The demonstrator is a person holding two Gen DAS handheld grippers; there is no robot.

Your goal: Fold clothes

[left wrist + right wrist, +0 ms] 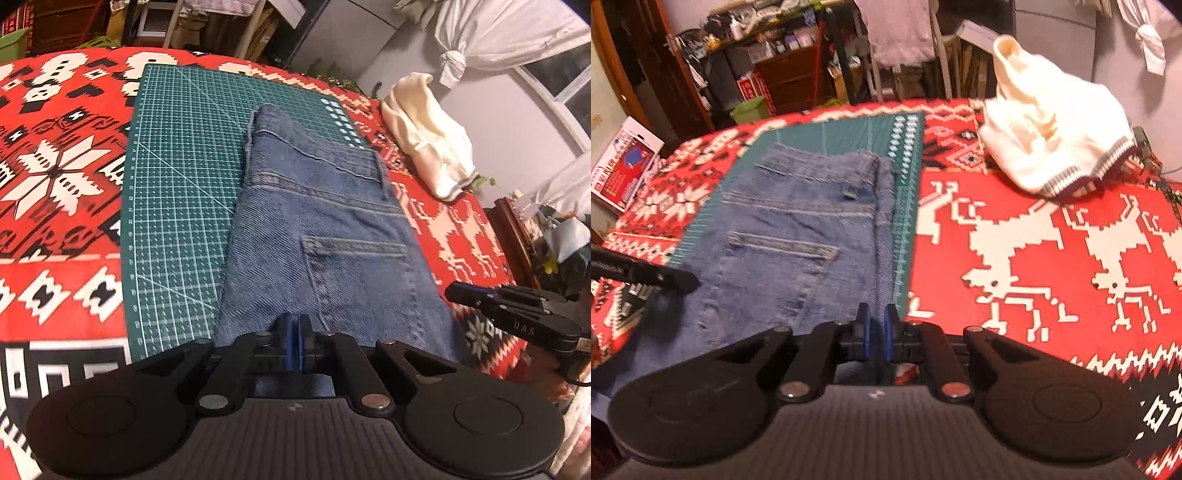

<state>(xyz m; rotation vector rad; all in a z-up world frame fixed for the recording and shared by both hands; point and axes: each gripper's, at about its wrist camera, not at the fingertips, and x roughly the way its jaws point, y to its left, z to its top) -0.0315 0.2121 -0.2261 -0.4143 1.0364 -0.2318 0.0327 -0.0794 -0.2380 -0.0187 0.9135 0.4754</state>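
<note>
Folded blue denim jeans (325, 221), back pocket uppermost, lying lengthwise on a dark green gridded cutting mat (173, 177) over a red, white and black patterned tablecloth (55, 155); waistband at the far end, near end reaching the table edge beneath both tools. Left gripper (294, 334), black with blue pads, pressed nearly closed at the near edge of the denim; whether cloth lies pinched between the pads, not possible to tell from either view. Right gripper (876, 334), same build, blue pads parted by a narrow gap, poised at the right-hand near corner of the jeans where denim meets mat edge; nothing visibly held. Each tool's black finger also visible at the margin of the other's view, set apart across the width of the garment. Cream knitted sweater (1052, 144) with striped hem, crumpled, well apart on the far right of the tablecloth, not yet folded. Step judged in hand: taking hold of the near end of the jeans for a further fold toward the waistband. Next move likely to call for both corners gripped through all layers, raised together, and carried forward evenly to keep the side edges aligned; uneven lift liable to skew the stack.
</note>
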